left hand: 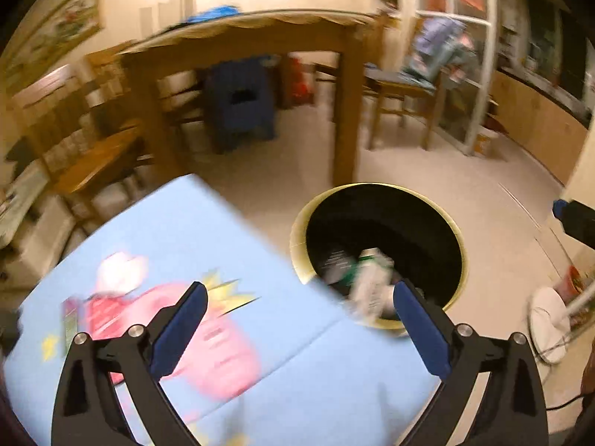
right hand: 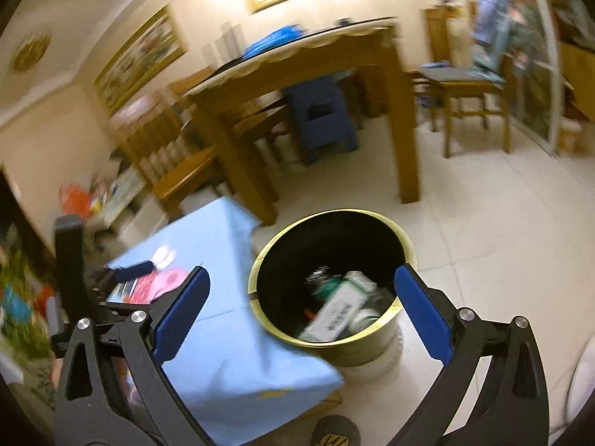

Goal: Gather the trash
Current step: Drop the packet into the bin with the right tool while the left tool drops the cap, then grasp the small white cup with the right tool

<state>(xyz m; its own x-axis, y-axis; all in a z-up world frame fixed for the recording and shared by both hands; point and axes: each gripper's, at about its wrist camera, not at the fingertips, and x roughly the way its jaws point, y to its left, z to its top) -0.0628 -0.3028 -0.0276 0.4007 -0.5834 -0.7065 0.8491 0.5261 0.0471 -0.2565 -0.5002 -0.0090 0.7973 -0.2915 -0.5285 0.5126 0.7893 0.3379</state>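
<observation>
We see the trash bin (right hand: 386,239) on the floor, right beside the blue table (right hand: 223,364). A green-and-white carton (right hand: 338,306) lies inside the bin. Our left gripper (left hand: 299,329) and right gripper (right hand: 301,314) hang above it — both spread wide, holding nothing.

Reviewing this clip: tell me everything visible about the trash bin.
The trash bin is round and open-topped, with a yellowish rim and a black interior, perhaps a liner. It stands upright on the pale tiled floor, beside the corner of the blue-covered table. Inside lie a white-and-green carton and other blurred trash. Neither gripper touches it.
</observation>
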